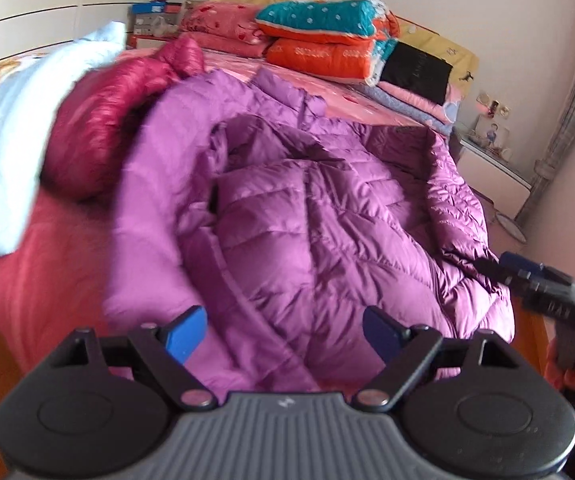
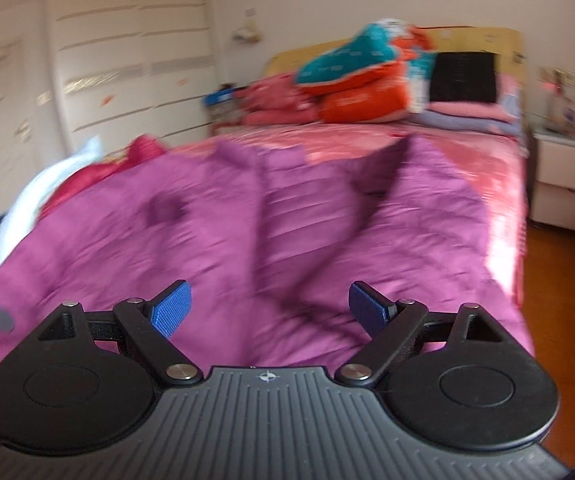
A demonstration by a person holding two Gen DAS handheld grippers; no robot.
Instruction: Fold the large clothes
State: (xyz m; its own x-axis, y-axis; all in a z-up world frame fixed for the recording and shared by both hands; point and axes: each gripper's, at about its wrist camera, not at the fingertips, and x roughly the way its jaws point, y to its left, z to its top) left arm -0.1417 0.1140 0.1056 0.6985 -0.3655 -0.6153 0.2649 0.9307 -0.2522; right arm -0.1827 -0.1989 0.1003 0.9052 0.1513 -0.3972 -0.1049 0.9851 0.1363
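Note:
A large purple quilted down jacket [image 1: 307, 216] lies spread on the bed, its sides folded in over the middle. It also fills the right wrist view [image 2: 247, 232], blurred. My left gripper [image 1: 285, 336] is open and empty just above the jacket's near hem. My right gripper [image 2: 269, 312] is open and empty above the near part of the jacket. In the left wrist view the right gripper [image 1: 535, 280] shows at the jacket's right edge.
A dark red down jacket [image 1: 103, 120] and a pale blue cloth [image 1: 15, 128] lie left of the purple one. Stacked pillows and quilts [image 1: 327, 36] sit at the bed's head. A white nightstand [image 1: 491, 164] stands right, wardrobes [image 2: 127, 52] left, with wood floor [image 2: 559, 288] around.

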